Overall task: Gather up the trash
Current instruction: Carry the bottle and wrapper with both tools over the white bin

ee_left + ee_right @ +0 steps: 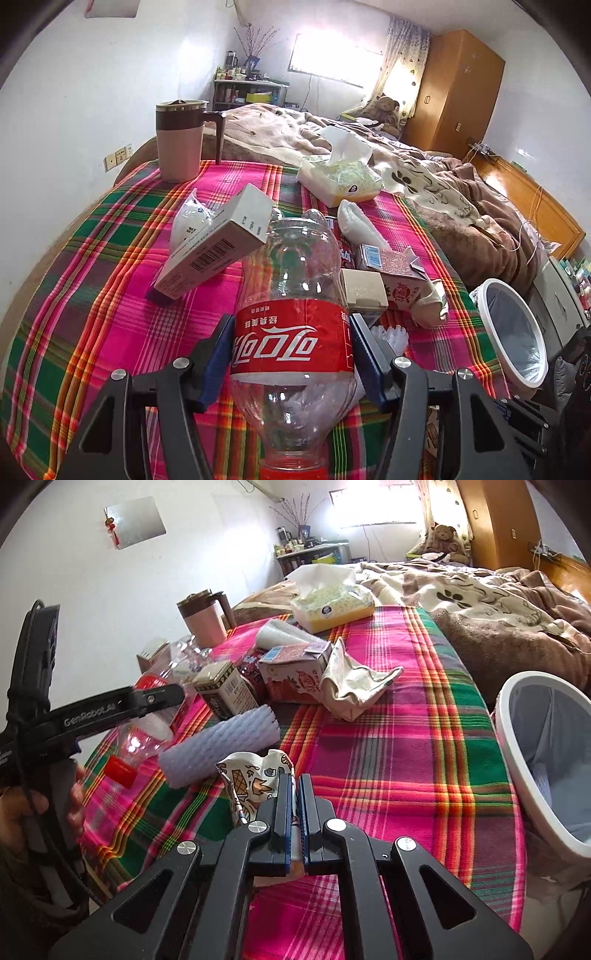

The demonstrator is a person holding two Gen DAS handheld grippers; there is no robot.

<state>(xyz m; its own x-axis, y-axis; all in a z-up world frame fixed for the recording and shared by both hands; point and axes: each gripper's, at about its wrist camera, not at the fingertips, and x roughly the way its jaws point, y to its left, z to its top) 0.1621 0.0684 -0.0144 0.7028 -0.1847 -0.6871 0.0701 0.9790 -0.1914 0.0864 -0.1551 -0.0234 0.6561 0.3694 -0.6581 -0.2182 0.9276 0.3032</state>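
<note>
Gripping the empty Coca-Cola bottle [291, 332] by its red label, the left hand-held gripper [291, 354] is closed; the right hand-held gripper [294, 808] pinches a crumpled paper cup [255, 779] (ice-cream print).

Plaid cloth [406, 738] carries mug [205, 618], cartons [291, 672] and foam sleeve [221, 742] left of tissue pack [332, 607].

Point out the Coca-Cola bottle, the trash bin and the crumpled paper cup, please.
Coca-Cola bottle [291, 343]: left wrist view, on its red label.
Trash bin [508, 716]: right wrist view, on its white rim.
Crumpled paper cup [251, 779]: right wrist view, on its printed side.
</note>
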